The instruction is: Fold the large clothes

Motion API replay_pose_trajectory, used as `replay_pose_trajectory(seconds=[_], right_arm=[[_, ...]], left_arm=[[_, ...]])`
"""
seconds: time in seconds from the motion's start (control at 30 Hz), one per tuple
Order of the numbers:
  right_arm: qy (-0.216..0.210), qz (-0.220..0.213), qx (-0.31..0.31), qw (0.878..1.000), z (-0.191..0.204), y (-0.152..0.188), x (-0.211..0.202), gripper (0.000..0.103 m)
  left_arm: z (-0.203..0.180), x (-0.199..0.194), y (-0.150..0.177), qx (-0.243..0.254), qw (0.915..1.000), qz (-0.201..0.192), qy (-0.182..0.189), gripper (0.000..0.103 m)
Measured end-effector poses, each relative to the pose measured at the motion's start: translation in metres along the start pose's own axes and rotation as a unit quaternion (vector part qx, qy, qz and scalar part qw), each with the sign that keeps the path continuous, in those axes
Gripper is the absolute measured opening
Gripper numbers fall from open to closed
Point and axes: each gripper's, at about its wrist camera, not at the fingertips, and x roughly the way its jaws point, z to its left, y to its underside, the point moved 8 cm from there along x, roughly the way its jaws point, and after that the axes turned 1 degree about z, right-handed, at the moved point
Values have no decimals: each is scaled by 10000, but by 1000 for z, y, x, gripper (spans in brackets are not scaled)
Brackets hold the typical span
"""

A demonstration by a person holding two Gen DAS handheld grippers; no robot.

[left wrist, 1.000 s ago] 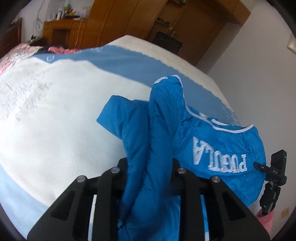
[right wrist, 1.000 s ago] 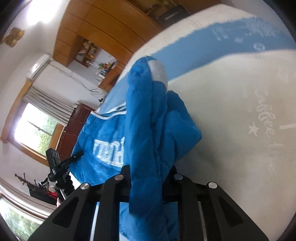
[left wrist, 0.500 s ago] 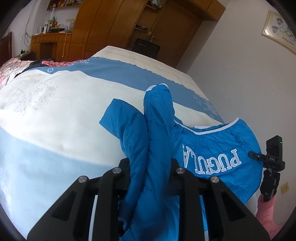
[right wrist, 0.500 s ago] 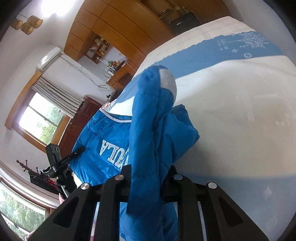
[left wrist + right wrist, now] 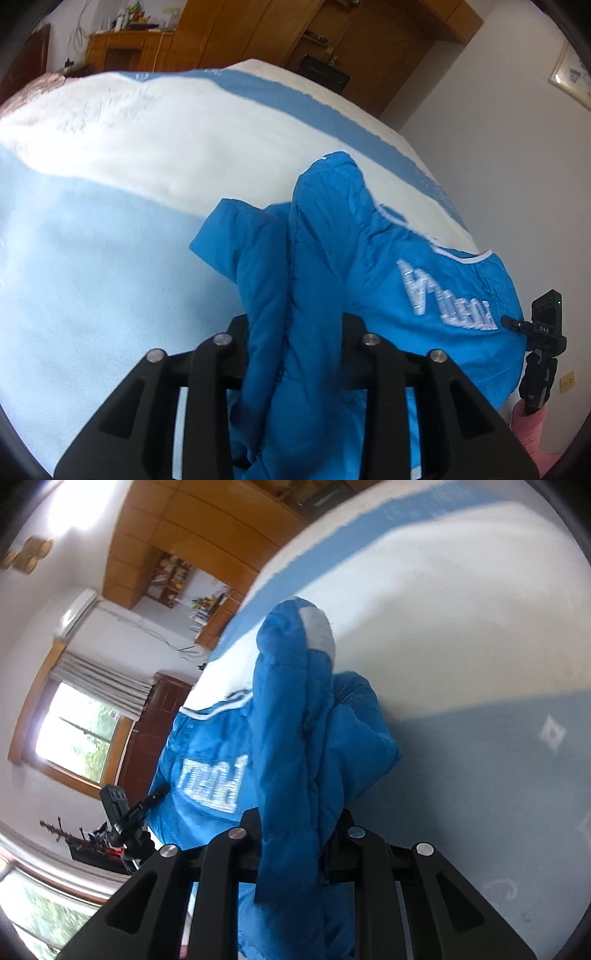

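Observation:
A bright blue padded jacket (image 5: 388,288) with white lettering and white trim hangs between both grippers above the bed. My left gripper (image 5: 295,343) is shut on a bunched fold of the jacket, which stands up between its fingers. My right gripper (image 5: 295,834) is shut on another fold of the same jacket (image 5: 295,709), with a white cuff at its top. The right gripper's black body also shows at the right edge of the left wrist view (image 5: 543,343). The left gripper shows at the lower left of the right wrist view (image 5: 125,812). The fingertips are hidden by cloth.
The bed (image 5: 129,184) carries a white and light blue blanket under the jacket. Wooden wardrobes (image 5: 258,37) and a white wall (image 5: 498,129) stand beyond it. A window with curtains (image 5: 74,731) is at the left in the right wrist view.
Both grippers have carried the jacket back over the bed, lower and nearer the blanket's light blue band. The grips are unchanged.

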Motion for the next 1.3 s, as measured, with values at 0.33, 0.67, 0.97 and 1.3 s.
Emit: replay_pose_trajectory(seconds=[0.33,0.67,0.97,1.3], right_arm=[[-60,-144,99,9998,-7,10,16,27],[1078,-298,-561,9921,12,22,-13,45],[2360,-774,-1533,9565,58,47,-67,38],[2290,-1256,-2086,9425,105,78,-48,23]], left_arm=[[14,12,12,-40,9999,-57,73,46],[16,-27,22,-73,9990,-167,-402,62],[-15,-95,32,487,9884,-777,-1212,61],[-85,-88,52,1171,9804,-973,-1247,61]])
